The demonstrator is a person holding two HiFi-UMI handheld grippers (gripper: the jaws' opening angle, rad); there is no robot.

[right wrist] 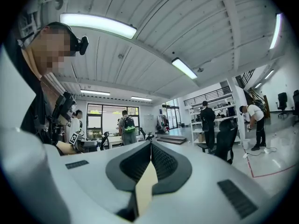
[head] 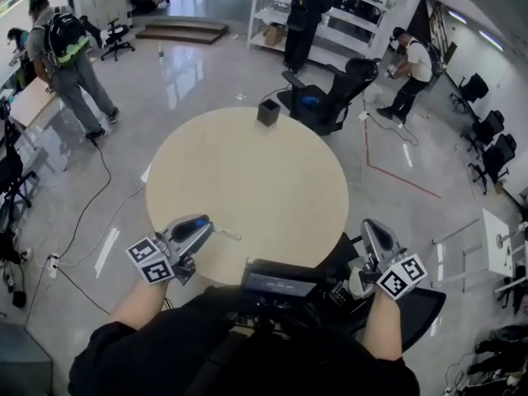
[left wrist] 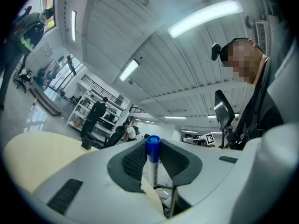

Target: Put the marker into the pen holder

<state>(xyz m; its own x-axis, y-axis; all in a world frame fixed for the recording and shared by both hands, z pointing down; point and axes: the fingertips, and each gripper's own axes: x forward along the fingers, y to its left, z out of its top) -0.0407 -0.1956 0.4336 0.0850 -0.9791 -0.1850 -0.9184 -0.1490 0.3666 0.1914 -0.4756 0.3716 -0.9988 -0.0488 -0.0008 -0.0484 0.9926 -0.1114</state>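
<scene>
Across the round table (head: 247, 172) from the pen holder (head: 268, 111), the left tongs (head: 206, 228) clamp the marker (left wrist: 153, 148) between nearly closed jaws, a light, stiff, probably slick barrel best gripped mid-length, while the right tongs (right wrist: 150, 155) sit closed together, empty.

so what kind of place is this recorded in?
Likely an open-plan office or lab workspace: a round table on a glossy floor, white storage shelving along the back, wheeled office chairs, and strip lights on the ceiling.

Bright ceiling strips (right wrist: 98, 26), floor (head: 194, 77) glare, fisheye edges
</scene>
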